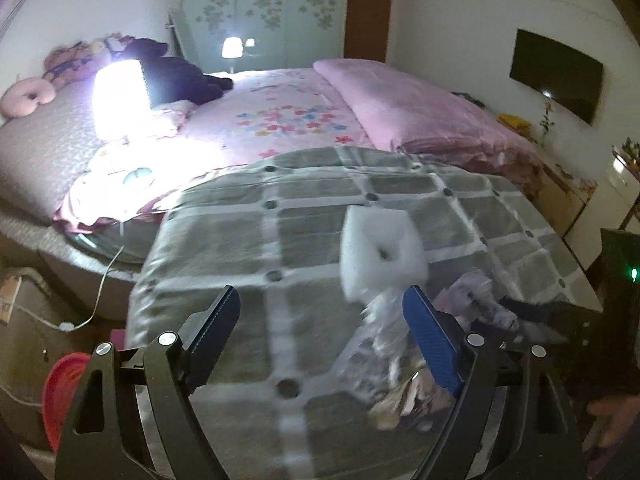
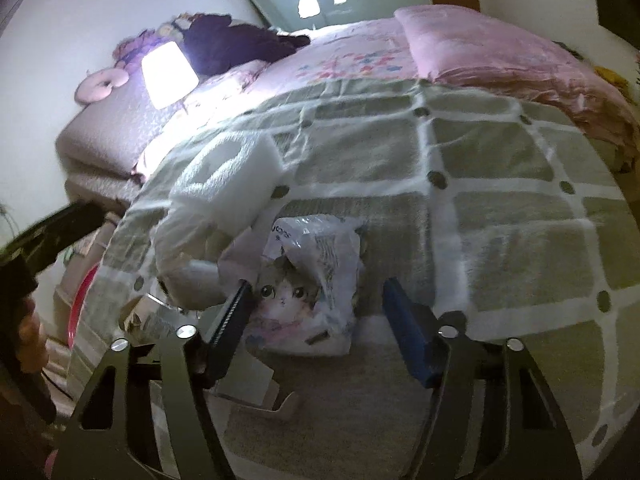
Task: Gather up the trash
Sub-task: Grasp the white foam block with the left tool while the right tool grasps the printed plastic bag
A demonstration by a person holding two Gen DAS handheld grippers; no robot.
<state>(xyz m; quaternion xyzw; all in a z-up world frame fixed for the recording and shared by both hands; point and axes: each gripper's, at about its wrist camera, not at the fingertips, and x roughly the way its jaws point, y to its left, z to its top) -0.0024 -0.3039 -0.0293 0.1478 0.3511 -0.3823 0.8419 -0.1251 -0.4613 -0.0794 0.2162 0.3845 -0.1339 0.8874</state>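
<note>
Two lamps light the room – a bright one (image 1: 120,98) beside the bed (image 1: 280,120) and a smaller one (image 1: 232,48) near the green wardrobe (image 1: 264,12). The bed has a pink flowered cover and a folded pink quilt (image 1: 420,108). In front of it lies a grey checked blanket (image 2: 500,208) with dark dots, and the trash lies on this blanket.

My left fingers (image 1: 320,328) stand wide apart and hold nothing; they point down at the blanket. Just beside my blue left finger is a crumpled clear wrapper (image 1: 392,344), and a white foam block (image 1: 380,252) is a little further.

My right fingers (image 2: 316,312) also point down – a plastic bag with a cat picture (image 2: 296,296) lies between them. The dark finger touches its edge, the blue finger stands apart from it, so the bag is not pressed. White foam pieces (image 2: 224,184) lie to the left of it.
</note>
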